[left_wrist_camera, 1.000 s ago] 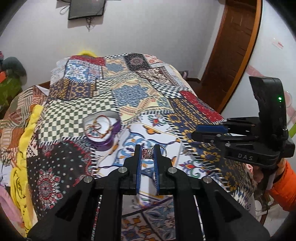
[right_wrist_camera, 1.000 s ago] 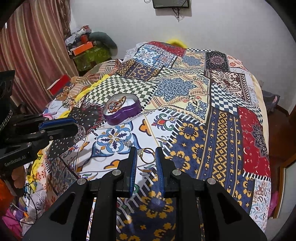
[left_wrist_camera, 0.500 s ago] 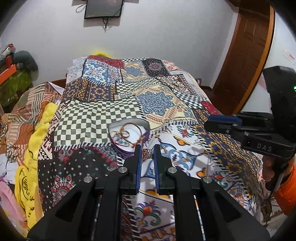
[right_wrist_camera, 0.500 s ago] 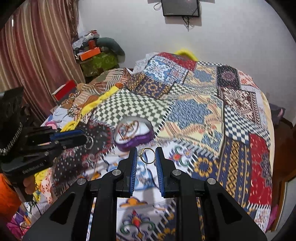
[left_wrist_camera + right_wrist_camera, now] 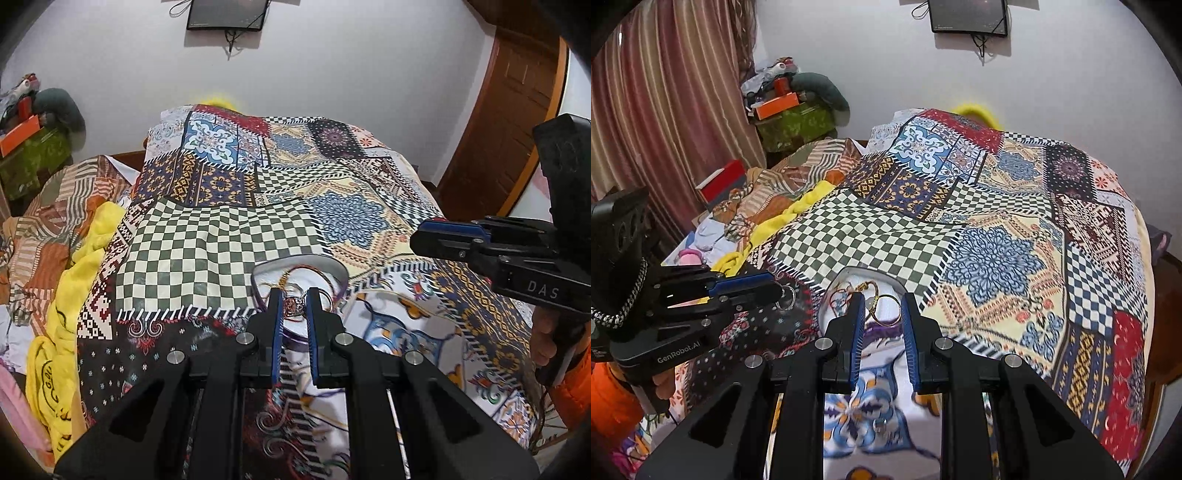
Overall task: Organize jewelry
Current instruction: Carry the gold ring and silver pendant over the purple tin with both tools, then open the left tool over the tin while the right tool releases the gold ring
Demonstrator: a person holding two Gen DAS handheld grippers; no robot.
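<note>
The left tongs (image 5: 294,303) pinch a ring (image 5: 294,305) with a reddish stone between their blue pads, held just over the near rim of the purple box (image 5: 334,271). The right tongs (image 5: 883,309) stand spread, with a gold ring (image 5: 886,310) in the gap; whether it touches either pad is unclear. It sits over the box (image 5: 897,286), which already holds tangled chains (image 5: 849,290). The box rests on the patchwork bed (image 5: 993,258).

Home bedroom, quilted bed (image 5: 221,236), curtains (image 5: 665,110)
</note>
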